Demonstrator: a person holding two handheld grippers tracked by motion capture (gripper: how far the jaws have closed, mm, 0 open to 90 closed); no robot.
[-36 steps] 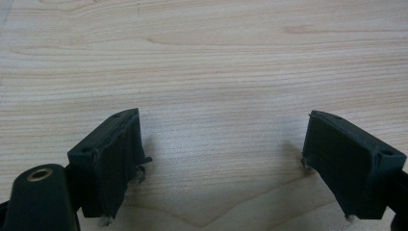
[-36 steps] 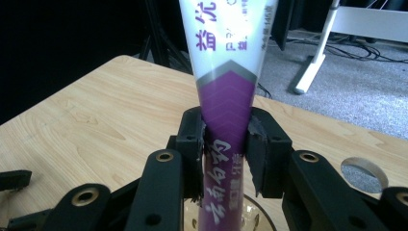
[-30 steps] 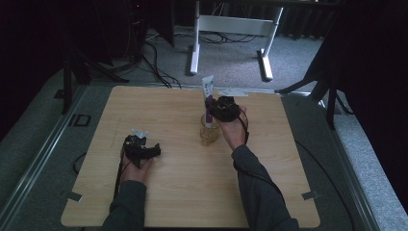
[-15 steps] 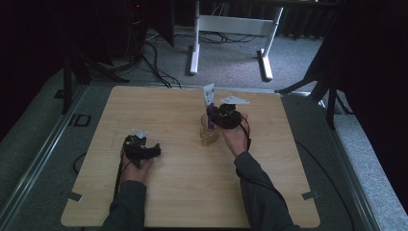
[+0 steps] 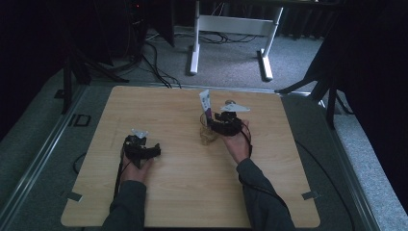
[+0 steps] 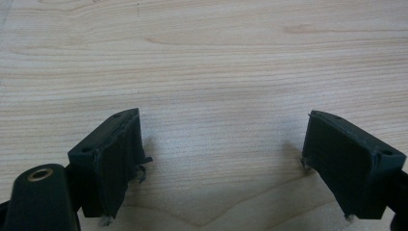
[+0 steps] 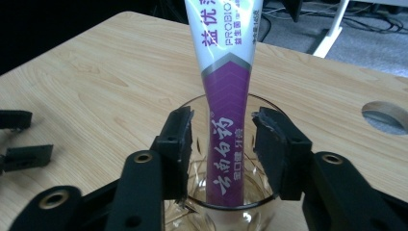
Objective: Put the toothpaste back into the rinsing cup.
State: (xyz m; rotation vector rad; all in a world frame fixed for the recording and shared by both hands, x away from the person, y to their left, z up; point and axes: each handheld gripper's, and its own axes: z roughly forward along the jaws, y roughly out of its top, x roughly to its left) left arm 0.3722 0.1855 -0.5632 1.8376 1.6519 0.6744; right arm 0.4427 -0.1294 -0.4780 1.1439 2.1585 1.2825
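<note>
Wooden table (image 5: pixel 183 192) underneath; the glass (image 7: pixel 226 202) sits right below the right gripper (image 7: pixel 221 144), whose jaws have just been opening, released. Between them the toothpaste tube (image 7: pixel 226 96) stands upright, flat end up. Left gripper (image 6: pixel 221 159) gapes empty.

The tube (image 7: pixel 226 120) stands in the glass (image 7: pixel 192 185) on the tabletop (image 5: pixel 183 183), leaning away from the right tool (image 7: pixel 222 144), between its parted jaws, apparently untouched. The left tool (image 5: pixel 142 151) rests well to the glass's left, nearer the person.
</note>
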